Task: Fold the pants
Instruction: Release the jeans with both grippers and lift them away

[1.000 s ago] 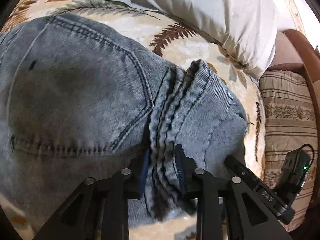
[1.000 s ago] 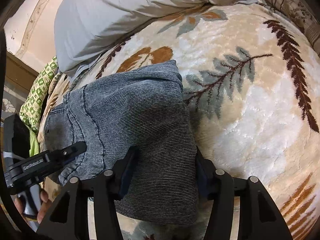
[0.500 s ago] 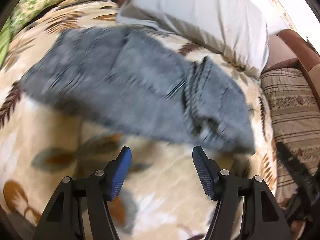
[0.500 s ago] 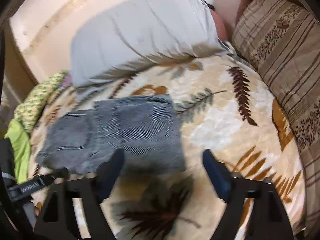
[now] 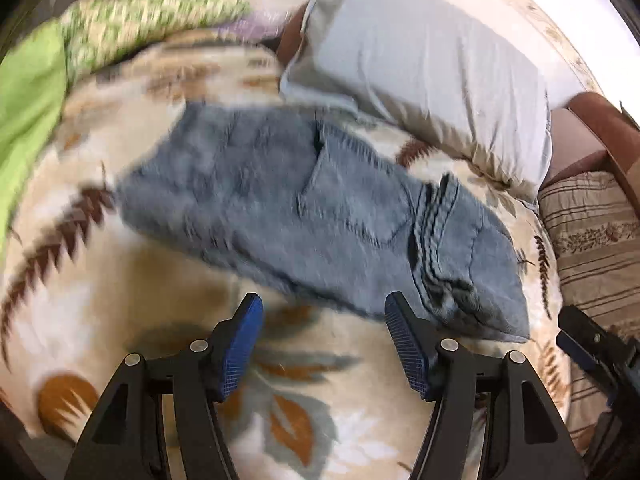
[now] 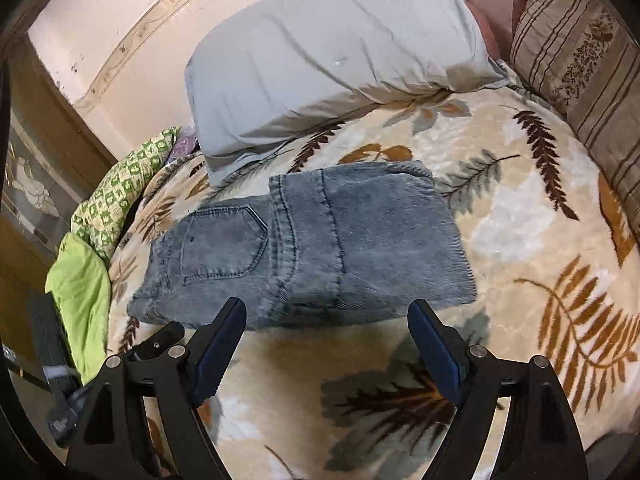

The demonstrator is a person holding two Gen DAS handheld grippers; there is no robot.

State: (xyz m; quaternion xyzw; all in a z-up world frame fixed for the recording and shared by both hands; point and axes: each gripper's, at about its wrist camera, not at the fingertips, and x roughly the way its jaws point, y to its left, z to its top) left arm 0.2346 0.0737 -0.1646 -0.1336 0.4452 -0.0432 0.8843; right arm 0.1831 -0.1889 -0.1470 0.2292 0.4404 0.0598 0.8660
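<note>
I am holding both tools clear of the garment. The left gripper (image 5: 324, 344) is standing wide, having just been opening, with only blanket showing between its blue pads (image 5: 240, 346). The right gripper (image 6: 326, 342) is likewise spread wide, having just been opening, and nothing is lying between its pads (image 6: 434, 354).

The pants (image 6: 304, 248), grey-blue denim, are lying folded into a compact block on the leaf-patterned blanket (image 6: 540, 240), just ahead of both sets of fingertips and not touching them. In the right wrist view the back pocket (image 6: 224, 242) is facing up ahead and to the left of the tool; the doubled leg section is lying ahead and to the right. In the left wrist view the bunched hems (image 5: 434, 232) are sitting ahead and to the right of my tool.

I am judging the fold to be laid and released, so the task is near its end. The next move, if any, calls for squaring the loose edge nearest the tools, or pressing the stack flat.

No containers are in view. A grey pillow (image 6: 336, 48) is lying beyond the pants, and green cloth (image 6: 80, 292) is lying far left of the right tool.
</note>
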